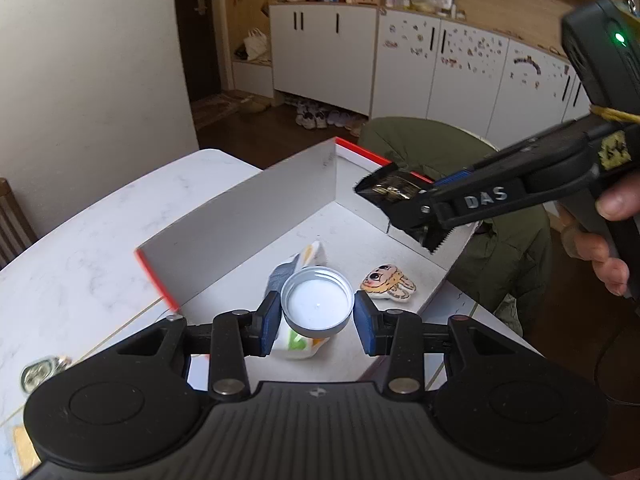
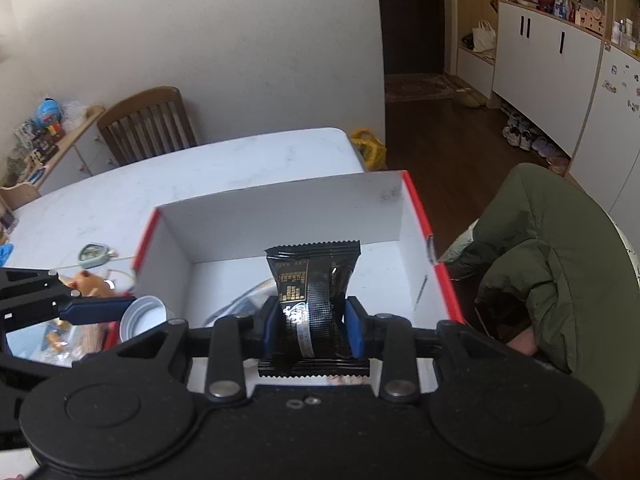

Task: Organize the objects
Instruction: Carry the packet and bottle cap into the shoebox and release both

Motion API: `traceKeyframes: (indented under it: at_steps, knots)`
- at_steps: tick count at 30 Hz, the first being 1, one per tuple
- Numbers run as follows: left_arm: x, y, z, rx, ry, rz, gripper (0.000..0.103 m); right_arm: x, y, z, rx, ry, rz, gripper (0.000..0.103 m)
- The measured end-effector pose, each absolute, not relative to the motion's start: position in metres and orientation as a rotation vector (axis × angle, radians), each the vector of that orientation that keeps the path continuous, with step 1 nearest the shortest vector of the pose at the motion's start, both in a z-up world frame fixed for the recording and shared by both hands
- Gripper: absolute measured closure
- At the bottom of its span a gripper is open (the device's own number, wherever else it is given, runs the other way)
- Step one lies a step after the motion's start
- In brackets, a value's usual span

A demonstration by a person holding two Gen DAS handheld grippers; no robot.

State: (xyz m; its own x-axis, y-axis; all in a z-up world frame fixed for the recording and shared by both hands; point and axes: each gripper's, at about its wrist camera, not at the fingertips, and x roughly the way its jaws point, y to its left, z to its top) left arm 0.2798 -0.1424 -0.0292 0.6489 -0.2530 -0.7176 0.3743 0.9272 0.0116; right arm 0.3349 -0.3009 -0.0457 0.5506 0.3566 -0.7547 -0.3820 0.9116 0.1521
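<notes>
The left tongs (image 1: 317, 312) are clenched on a round white lid (image 1: 317, 306), held just above the floor of the red-edged box (image 1: 248, 216) at the table's (image 1: 100, 240) edge. The right tongs (image 2: 308, 324) squeeze a black snack packet (image 2: 310, 296), its long side pointing up, also over the box. The box floor lies right below both, so each thing only needs to go down.

An open box (image 1: 256, 216) is set on the desk (image 1: 80, 240); inside it a packet (image 1: 298, 344) and a figurine (image 1: 388, 284) are laid side by side, the figurine to the right
</notes>
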Motion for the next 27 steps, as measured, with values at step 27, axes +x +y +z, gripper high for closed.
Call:
traceKeyframes:
  at_steps: [27]
  knots:
    - [0.404, -0.156, -0.103, 0.340, 1.035, -0.164, 0.065, 0.391, -0.290, -0.124, -0.142, 1.117, 0.457, 0.070]
